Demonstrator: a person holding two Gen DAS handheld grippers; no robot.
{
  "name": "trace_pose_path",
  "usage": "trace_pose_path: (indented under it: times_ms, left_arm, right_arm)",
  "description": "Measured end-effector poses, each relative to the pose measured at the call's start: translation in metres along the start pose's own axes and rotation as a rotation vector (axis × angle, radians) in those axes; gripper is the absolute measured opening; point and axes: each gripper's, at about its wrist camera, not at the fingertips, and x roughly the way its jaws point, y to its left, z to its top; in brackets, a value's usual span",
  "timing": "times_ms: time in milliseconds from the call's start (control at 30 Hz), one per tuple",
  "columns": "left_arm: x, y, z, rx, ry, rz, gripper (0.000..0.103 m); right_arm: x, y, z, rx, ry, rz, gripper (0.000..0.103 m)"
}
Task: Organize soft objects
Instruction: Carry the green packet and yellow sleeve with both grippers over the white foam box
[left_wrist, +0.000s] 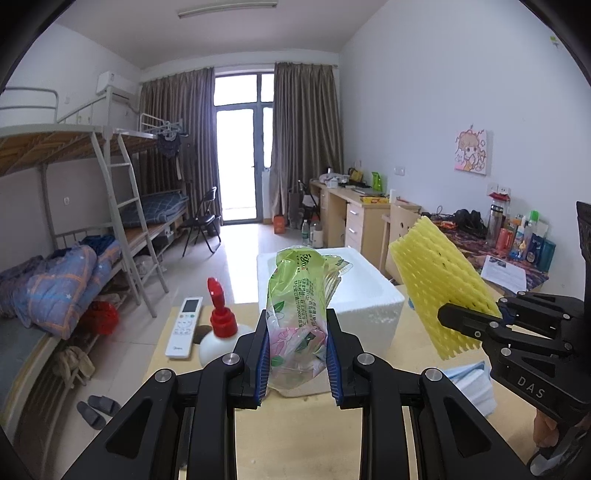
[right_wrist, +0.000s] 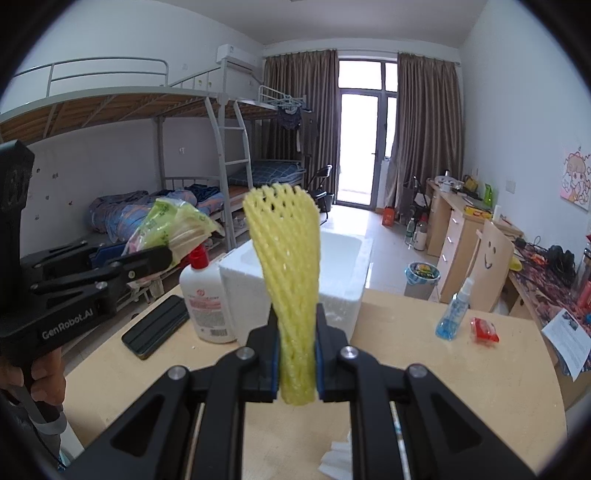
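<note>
The green plastic bag (left_wrist: 301, 317) stands upright between the pads of the left gripper (left_wrist: 297, 360), raised above the near part of the wooden table (left_wrist: 303, 435). The jaws stand narrowly apart and pinch the bag's lower half; its crumpled top rises free. The yellow foam net (right_wrist: 286, 280) is clamped in the right gripper (right_wrist: 297, 363), whose jaws are nearly closed and squeeze the net's lower end flat, so that its upper part fans out.

The left wrist view shows the net side-on at the right, tilted, with the right gripper's fingers across its lower end. The right wrist view shows the left gripper at the left with the bag's green top beyond it, and part of a hand (right_wrist: 44, 373) on its handle.

The white foam box (left_wrist: 354, 291) sits on the far side of the table, beyond both held items; its open top shows a white inside, and no contents can be made out.

Left of the box stand a white bottle with a red cap (right_wrist: 208, 295), a white remote control (left_wrist: 184, 326) and a dark phone (right_wrist: 155, 326), the phone seen only in the right wrist view. To the right lie a blue spray bottle (right_wrist: 452, 314) and a red packet (right_wrist: 484, 329). White tissue (right_wrist: 338, 459) lies at the near edge. Each held item partly screens the box in its own view.
</note>
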Motion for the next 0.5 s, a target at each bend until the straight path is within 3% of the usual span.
trace_pose_path:
  times_ms: [500]
  left_arm:
    - [0.054,0.008,0.027,-0.005,0.048,-0.012,0.027]
  right_arm:
    - [0.043,-0.017,0.024,0.027,0.043,0.007,0.018]
